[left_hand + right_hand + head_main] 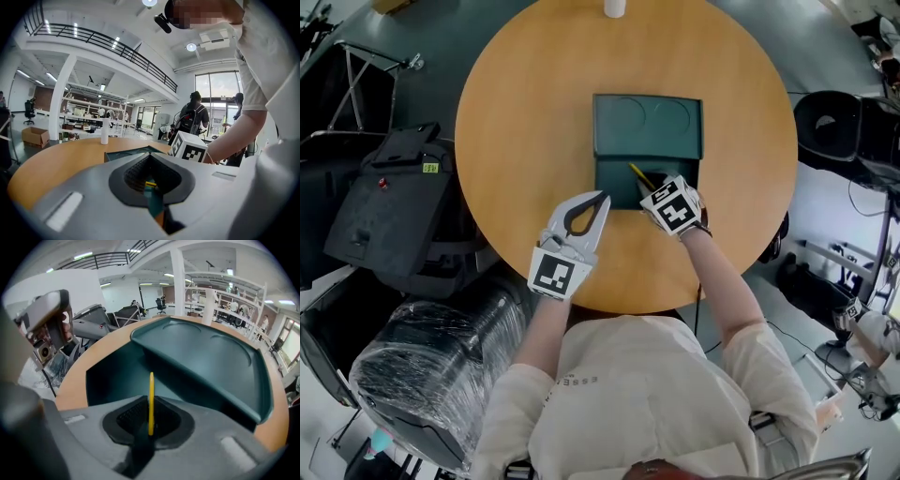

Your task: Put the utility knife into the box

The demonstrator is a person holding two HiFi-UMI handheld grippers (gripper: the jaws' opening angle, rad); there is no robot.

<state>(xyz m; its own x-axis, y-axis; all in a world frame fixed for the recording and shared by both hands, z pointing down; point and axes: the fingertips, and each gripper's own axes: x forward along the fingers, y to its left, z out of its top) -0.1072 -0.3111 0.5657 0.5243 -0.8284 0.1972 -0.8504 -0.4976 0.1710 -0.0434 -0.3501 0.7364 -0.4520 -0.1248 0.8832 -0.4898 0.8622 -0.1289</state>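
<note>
Right gripper [150, 401] pinches the yellow knife [151, 380], long axis straight out from the jaws. It hangs over the open half of the box [112, 376], tip aimed into it, lid [211, 352] folded back beyond. We judge the drop spot lies right below and ahead. Touching the floor or not, we cannot tell. Left gripper [602, 199] is pressed together, empty, over the table [506, 141] just beside the box; the right is nearer. No brand readable; shirt print too small.

Slim yellow utility knife [151, 399] is standing edge-on betw. the right gripper [653, 187] fingers, tip hanging over the open compartment of the dk-green box [649, 127]. Box is sitting mid-desk [516, 141], lid lying open on far side.
</note>
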